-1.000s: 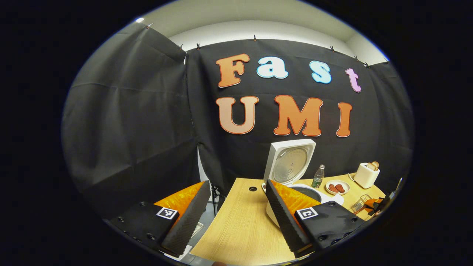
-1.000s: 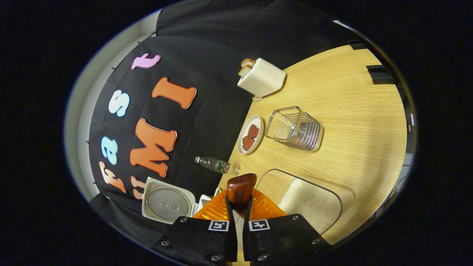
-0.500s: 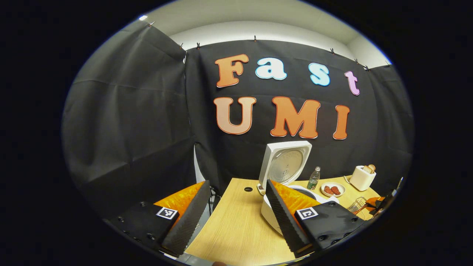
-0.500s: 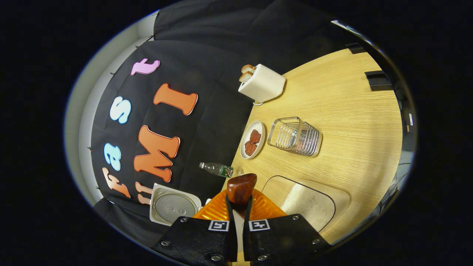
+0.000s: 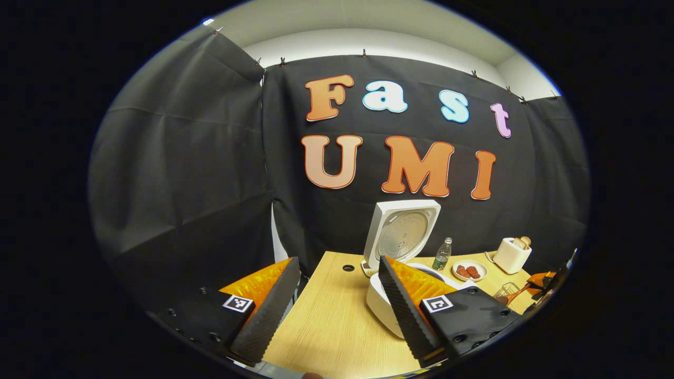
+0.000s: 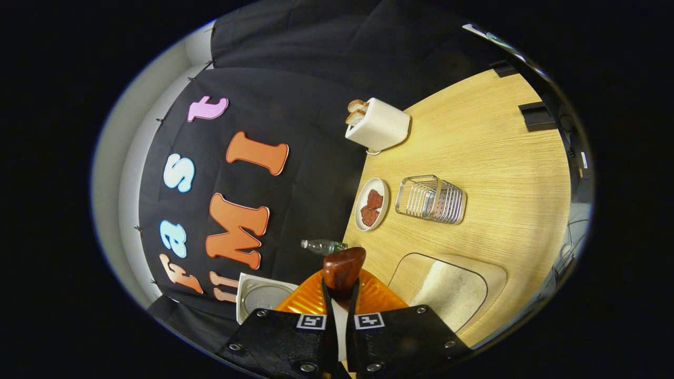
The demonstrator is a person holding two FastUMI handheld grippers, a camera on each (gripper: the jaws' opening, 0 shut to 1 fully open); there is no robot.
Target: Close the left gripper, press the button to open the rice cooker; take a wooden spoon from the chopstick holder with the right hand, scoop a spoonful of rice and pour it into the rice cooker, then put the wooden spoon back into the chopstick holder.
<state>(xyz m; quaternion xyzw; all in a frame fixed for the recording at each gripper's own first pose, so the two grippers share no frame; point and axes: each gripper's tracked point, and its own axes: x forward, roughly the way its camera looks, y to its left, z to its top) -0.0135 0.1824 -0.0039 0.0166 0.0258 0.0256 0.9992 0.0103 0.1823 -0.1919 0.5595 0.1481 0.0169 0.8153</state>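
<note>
Left gripper view: left gripper [image 5: 337, 300] jaws wide apart, holding nothing, over the near-left part of the wooden table [image 5: 326, 326]. Rice cooker [image 5: 384, 310] at 5 o'clock, partly behind the right finger, lid [image 5: 401, 234] up and open. Past it at 4 o'clock a water bottle [image 5: 442, 254], a plate of meat [image 5: 469, 271], a toaster [image 5: 512, 255] with bread, and the right gripper [image 5: 542, 281] at the far edge, spoon handle near a wire holder. Right gripper view: right gripper [image 6: 341, 295] jaws closed tight on the wooden spoon [image 6: 343, 268], dark end sticking out past the tips. Wire chopstick holder [image 6: 433, 199] at 2 o'clock, well apart from the spoon, beside the plate. Tray of rice [image 6: 452, 290] at 4 o'clock, near the fingers. Cooker lid at 7 o'clock.
</note>
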